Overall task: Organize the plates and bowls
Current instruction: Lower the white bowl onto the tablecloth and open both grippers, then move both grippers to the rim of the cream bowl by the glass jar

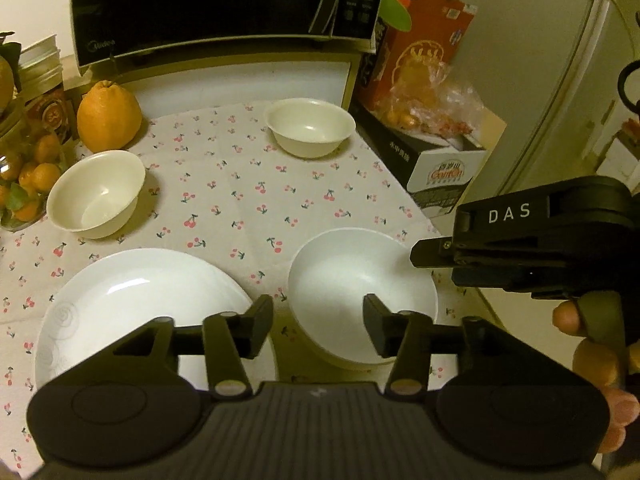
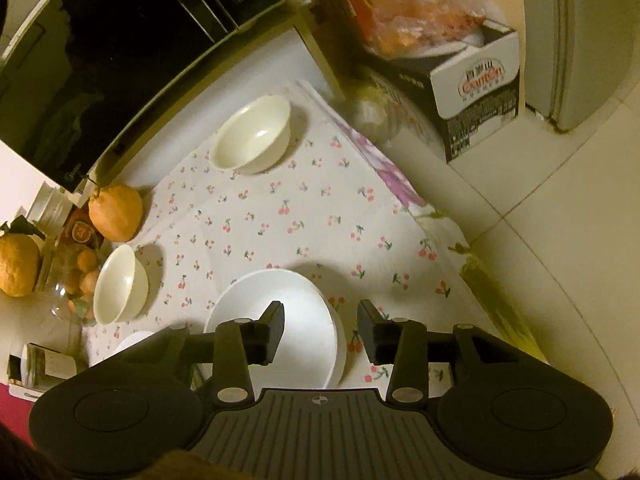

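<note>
Our table (image 1: pixel 240 184) carries a plate (image 1: pixel 132 300) near left, a white bowl (image 1: pixel 352 280) near right, and two cream bowls (image 1: pixel 96 192) farther back. Both claws gape empty — left claw (image 1: pixel 318 328) and right claw (image 2: pixel 320 330) straddle the white bowl's rim.

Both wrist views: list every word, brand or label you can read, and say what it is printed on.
"DAS" on the right gripper, on its black body.
"Midea" on the microwave, lower left corner of its door, faint.
"Ganten" on the white and black box; the Chinese print above and below it is too small to read.
Microwave button labels and the orange box print: blurred, unreadable.
</note>
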A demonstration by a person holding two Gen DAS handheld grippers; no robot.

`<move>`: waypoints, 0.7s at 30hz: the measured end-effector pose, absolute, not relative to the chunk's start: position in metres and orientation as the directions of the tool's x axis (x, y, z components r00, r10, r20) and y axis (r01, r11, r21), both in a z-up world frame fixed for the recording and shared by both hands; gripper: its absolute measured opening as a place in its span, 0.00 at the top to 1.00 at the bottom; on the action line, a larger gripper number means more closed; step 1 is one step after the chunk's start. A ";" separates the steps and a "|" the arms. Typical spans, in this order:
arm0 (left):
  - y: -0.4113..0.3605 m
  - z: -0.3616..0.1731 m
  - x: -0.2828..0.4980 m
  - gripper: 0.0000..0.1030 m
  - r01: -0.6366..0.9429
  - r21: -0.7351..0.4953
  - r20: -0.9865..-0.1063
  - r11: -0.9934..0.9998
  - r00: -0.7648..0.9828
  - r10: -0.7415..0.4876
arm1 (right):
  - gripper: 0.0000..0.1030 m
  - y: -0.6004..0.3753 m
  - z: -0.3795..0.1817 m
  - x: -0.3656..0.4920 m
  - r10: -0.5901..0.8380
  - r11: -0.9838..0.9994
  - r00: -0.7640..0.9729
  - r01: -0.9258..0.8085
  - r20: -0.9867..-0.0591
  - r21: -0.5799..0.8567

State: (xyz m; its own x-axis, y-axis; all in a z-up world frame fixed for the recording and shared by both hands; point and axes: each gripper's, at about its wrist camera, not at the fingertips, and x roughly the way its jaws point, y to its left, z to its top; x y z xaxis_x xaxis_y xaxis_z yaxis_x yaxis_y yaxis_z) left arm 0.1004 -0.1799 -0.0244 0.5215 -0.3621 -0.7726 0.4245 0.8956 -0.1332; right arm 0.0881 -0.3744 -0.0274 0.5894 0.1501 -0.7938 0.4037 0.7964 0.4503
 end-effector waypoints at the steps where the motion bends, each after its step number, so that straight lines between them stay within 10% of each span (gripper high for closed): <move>1: -0.177 -0.023 0.101 0.48 0.423 -0.138 -0.770 0.896 0.522 -0.365 | 0.59 -0.374 -0.026 0.089 0.152 0.798 0.593 0.399 -0.791 0.453; 10: -0.149 -0.012 0.113 0.16 0.392 -0.137 -0.758 0.910 0.550 -0.351 | 0.35 -0.351 -0.015 0.102 0.171 0.819 0.625 0.341 -0.762 0.462; 21: -0.109 -0.006 0.139 0.00 0.335 -0.074 -0.762 0.939 0.588 -0.270 | 0.21 -0.302 -0.006 0.132 0.224 0.823 0.644 0.276 -0.731 0.496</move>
State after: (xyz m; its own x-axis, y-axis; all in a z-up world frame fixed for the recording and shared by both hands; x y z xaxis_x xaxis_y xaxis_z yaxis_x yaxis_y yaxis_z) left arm 0.1394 -0.1085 -0.0055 0.5881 -0.2698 -0.7624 0.3346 0.9394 -0.0744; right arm 0.1315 -0.3022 -0.0059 0.6442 0.2243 -0.7312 0.2762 0.8233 0.4958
